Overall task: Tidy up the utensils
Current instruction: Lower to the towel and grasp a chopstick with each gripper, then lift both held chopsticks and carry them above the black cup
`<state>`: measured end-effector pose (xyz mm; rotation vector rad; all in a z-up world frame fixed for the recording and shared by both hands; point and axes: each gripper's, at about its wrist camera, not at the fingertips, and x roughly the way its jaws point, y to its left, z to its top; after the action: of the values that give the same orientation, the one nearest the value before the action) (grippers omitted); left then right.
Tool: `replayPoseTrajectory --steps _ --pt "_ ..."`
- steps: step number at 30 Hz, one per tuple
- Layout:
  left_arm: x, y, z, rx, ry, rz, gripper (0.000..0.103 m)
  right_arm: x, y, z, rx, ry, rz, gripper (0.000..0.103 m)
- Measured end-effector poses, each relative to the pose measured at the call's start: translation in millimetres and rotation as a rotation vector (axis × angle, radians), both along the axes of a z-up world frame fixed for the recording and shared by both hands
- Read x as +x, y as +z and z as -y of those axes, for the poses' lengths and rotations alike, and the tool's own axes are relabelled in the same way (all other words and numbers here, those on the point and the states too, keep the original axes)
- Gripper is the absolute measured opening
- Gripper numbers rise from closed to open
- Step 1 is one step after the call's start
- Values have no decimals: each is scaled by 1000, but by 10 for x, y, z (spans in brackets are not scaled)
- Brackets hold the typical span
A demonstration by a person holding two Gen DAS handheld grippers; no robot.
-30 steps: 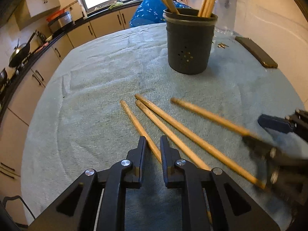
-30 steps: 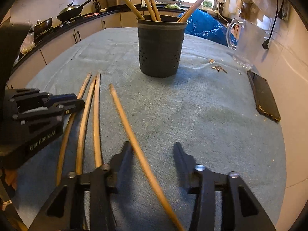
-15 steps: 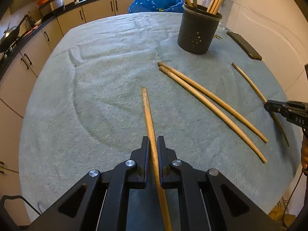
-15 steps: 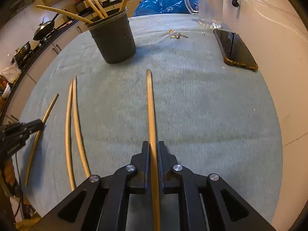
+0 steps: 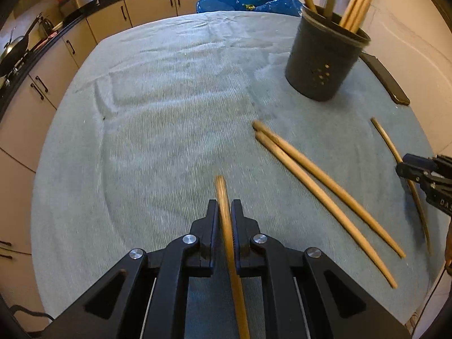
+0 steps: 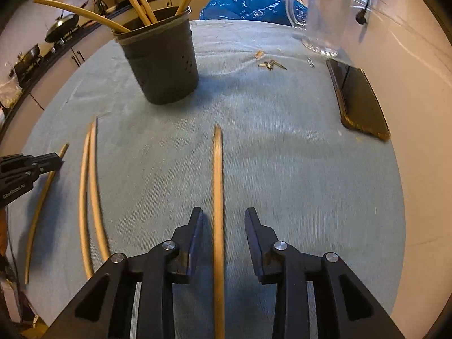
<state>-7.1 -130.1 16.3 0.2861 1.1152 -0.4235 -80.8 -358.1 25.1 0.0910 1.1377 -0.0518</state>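
Half a second ago both hand-held grippers were pinched shut on a stick each; now the right one has let go. In the left wrist view the dark utensil holder looks nearer than before, and the held stick shows less of its length beyond the fingers.

The left hand-held gripper [image 5: 224, 212] is almost fully closed, its two black fingers [image 5: 211, 220] pressing on a long tan wooden stick [image 5: 226, 220] that runs up between them and ends just past their tips.

The right hand-held gripper [image 6: 223, 220] has its jaws parting at this moment. A second long tan wooden stick [image 6: 218, 197] lies in the gap between the fingers, with clear space on both sides, so the pads do not press on it. Whether that stick rests on the cloth cannot be told.

Two more tan wooden sticks [image 5: 325, 195] lie side by side on the worktop [image 5: 169, 113], which is covered in a pale blue-green ribbed cloth. They sit between the two grippers.

A dark grey round utensil holder with small holes [image 5: 325, 59] stands upright at the far side of the worktop, with several wooden sticks standing in it. A dark flat phone [image 6: 358, 101] lies to its right, and a clear glass jug [image 6: 322, 17] stands behind that.
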Motion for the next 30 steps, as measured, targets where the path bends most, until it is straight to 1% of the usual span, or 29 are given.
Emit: replayPoseTrajectory --steps 5,13,15,17,21,23,25,30 --pt "98 -12 55 22 -27 13 8 367 -9 -37 -49 25 -31 31" --pt "179 -8 144 41 -69 23 9 820 -7 -71 -47 39 -99 17" --pt "197 -10 140 29 -74 24 9 872 6 -88 -43 37 -104 11" --pt "221 -15 126 6 -63 21 9 883 13 -92 -34 30 -96 8" --pt "223 3 70 -34 -12 18 7 755 34 -81 -9 7 -47 7" --pt "169 75 22 -51 7 51 7 647 129 -48 9 -18 1 7" --pt "68 212 -38 -81 16 92 7 526 267 -17 36 -29 55 7" --pt "-205 607 -195 -167 39 181 7 182 636 16 55 -49 193 7"
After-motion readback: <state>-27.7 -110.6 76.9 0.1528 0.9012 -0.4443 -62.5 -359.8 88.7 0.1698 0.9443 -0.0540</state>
